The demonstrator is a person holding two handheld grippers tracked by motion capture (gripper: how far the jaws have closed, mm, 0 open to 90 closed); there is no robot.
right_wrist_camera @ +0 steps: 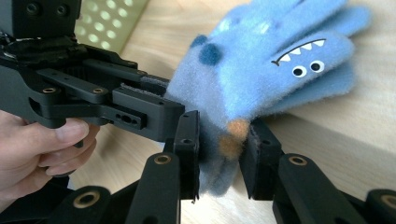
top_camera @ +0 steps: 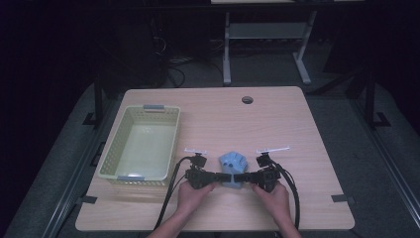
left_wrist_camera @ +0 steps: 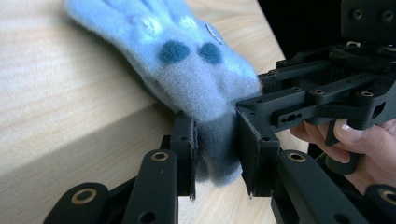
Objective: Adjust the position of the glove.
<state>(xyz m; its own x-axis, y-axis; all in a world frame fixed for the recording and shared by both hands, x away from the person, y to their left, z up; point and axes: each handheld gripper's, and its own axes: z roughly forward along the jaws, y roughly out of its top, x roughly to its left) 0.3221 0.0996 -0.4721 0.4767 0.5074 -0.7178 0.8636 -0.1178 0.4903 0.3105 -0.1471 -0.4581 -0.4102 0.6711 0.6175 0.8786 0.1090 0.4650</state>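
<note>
High view: one fuzzy blue fleece glove (top_camera: 232,167) near the wooden worktop's (top_camera: 277,124) front edge, left gripper (top_camera: 224,177) and right gripper (top_camera: 238,177) each clamping its cuff; one perforated plastic basket (top_camera: 110,159) left.

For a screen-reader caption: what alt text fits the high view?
Two hand-held grippers, left gripper and right gripper, pinch a blue fleece glove from opposite sides on a wooden table. A pale green basket sits to the left.
</note>
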